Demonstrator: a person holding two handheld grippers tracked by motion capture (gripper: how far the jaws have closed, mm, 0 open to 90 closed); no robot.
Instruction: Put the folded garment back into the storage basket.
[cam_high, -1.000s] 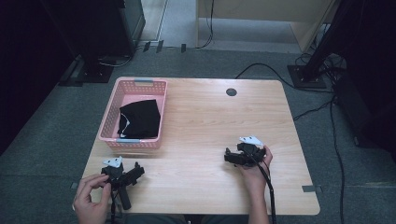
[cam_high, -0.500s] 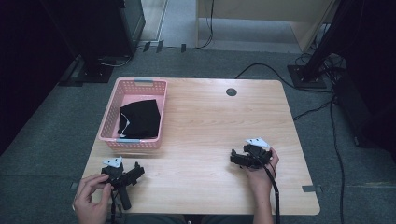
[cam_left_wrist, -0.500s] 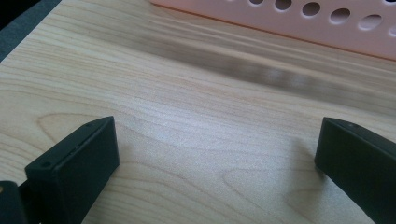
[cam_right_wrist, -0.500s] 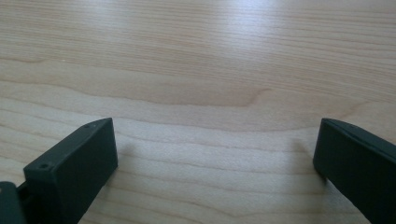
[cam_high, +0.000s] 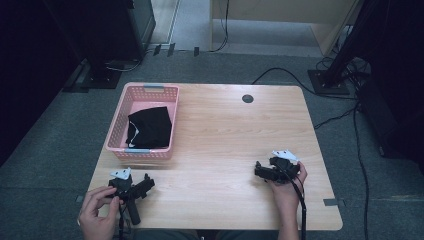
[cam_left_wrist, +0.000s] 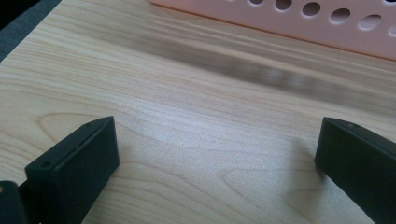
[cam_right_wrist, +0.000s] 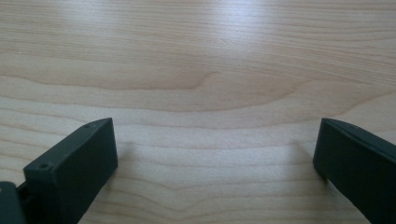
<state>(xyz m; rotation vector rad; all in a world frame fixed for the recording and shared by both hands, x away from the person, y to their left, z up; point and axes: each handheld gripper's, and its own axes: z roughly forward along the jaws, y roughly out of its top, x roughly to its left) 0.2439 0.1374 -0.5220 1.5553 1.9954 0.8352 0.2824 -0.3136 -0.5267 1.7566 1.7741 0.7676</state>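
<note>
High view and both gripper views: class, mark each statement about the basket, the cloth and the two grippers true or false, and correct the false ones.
1. The black cloth lies inside the pink basket. True.
2. The left gripper is shut on the cloth. False: its jaws stand wide apart over bare wood.
3. The right gripper is open. True.
4. The basket stands at the table's right edge. False: it stands at the left side of the table.
5. The right gripper reaches into the basket. False: it sits low over the table, far from the basket.
</note>
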